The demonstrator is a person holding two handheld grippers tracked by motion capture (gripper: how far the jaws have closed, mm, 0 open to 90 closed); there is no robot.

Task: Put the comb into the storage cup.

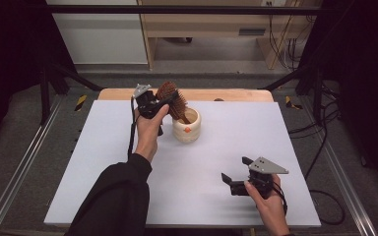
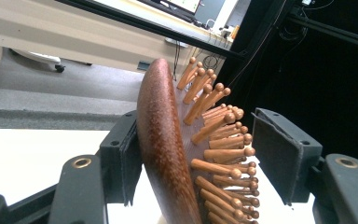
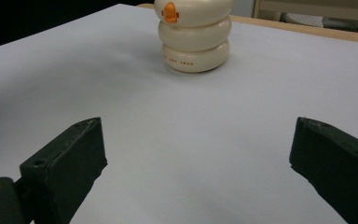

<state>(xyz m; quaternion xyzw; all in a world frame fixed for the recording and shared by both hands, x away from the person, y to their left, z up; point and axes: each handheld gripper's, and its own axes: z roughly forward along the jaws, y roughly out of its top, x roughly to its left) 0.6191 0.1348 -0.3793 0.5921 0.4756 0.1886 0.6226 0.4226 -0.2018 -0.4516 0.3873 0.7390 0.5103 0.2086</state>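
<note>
The left gripper (image 1: 163,104) is reaching around the head of a reddish-brown wooden paddle hairbrush with round-tipped wooden pins (image 2: 168,154), which is standing handle-down in the cream ribbed ceramic cup (image 1: 186,127); its jaws are apart, the right pad clear. I'd square up, then close gently. The right gripper (image 1: 236,174) is waiting open near the white table's (image 1: 256,128) front edge.

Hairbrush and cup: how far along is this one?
Done: the wooden hairbrush already stands handle-down in the cream cup. In hand: the left claw straddles the brush head, one pad against its back, the other seemingly just clear of the bristles, so release looks unfinished. Left: pulling that claw away. The right claw waits open above the table.
</note>
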